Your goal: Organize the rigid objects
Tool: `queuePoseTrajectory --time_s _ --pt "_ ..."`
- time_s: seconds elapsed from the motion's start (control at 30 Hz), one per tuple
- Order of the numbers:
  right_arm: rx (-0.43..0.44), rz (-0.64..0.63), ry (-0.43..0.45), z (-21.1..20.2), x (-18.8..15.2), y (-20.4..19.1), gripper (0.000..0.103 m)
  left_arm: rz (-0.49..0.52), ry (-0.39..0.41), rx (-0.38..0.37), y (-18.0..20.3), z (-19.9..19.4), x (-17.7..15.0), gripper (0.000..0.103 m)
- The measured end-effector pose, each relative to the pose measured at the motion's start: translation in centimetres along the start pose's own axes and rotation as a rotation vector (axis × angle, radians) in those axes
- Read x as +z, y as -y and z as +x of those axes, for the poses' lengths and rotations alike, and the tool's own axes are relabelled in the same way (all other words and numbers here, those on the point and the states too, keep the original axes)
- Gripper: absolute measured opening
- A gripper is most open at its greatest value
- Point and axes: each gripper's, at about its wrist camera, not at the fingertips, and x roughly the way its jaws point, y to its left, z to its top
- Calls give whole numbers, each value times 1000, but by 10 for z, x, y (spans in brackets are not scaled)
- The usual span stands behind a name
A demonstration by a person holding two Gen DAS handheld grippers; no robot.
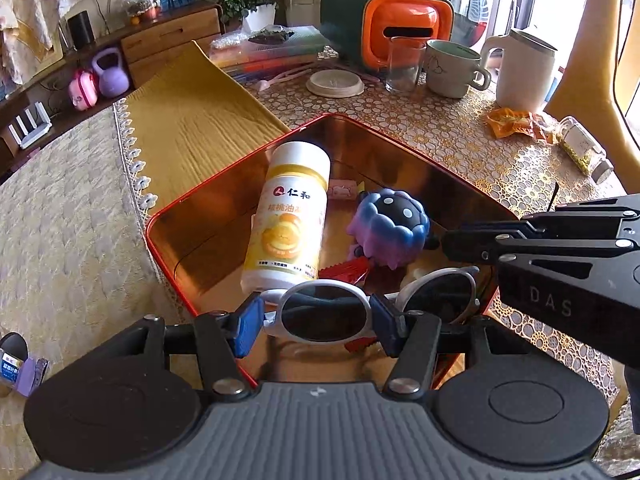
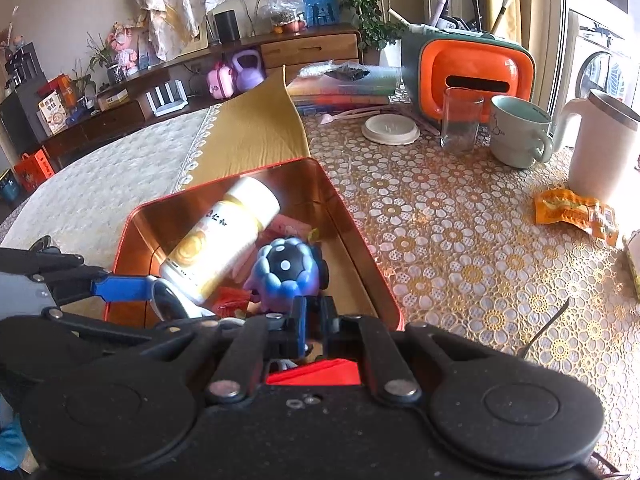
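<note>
Left wrist view: my left fingers grip the sunglasses over the tin; my right fingers are closed, empty.

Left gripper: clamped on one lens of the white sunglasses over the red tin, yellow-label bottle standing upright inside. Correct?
Not quite. The bottle lies on its side in the red tin, as the left wrist view shows. The left gripper does clamp one lens of the white sunglasses over it.

Left gripper: black linkage arms, silver screws, blue finger pads. Right gripper: black, dusty, stamped "DAS", round discs.
</note>
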Motion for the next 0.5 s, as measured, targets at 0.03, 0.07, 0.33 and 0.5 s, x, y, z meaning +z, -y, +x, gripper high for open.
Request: queuePoseTrajectory --time_s 0.03,0.07,0.33,0.5 --pt "2 3 2 0 0 0 7 4 -4 1 0 0 0 57" --pt "4 6 3 -1 0 1 7 7 -7 4 1 0 0 57" --pt "11 34 20 -9 0 2 7 4 -15 -27 2 -5 -3 63" --pt "23 46 20 -14 -1 1 8 5 -1 -42 3 -15 -7 67"
